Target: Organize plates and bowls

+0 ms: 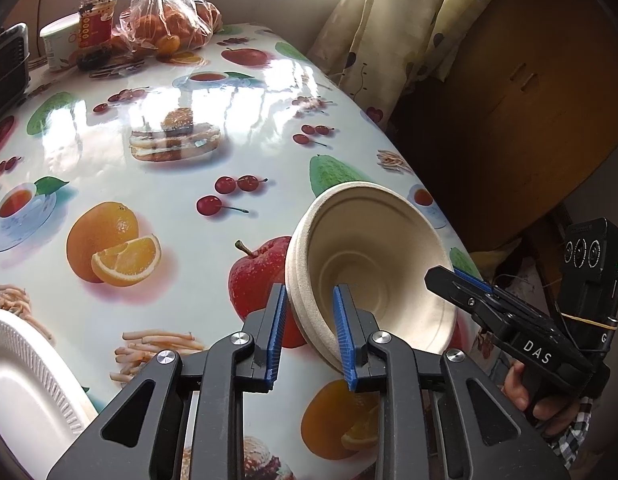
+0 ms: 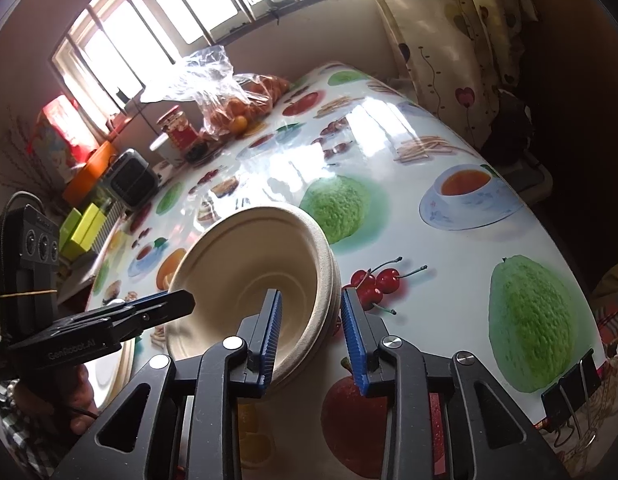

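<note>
Currently both tools pinch opposite rims of the nested bowls [image 1: 373, 264]: left tool [image 1: 309, 332], right tool [image 2: 313, 336], probably to separate them.

Daylight thru window [image 2: 157, 20] blown out, hard glare on glossy tablecloth [image 1: 181, 92]; fisheye bends edges, corners dark.

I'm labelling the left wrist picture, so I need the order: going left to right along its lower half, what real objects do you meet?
White foam plate → left gripper, jaws either side of the rim → stack of beige paper bowls, tilted → right gripper → hand holding it.
</note>
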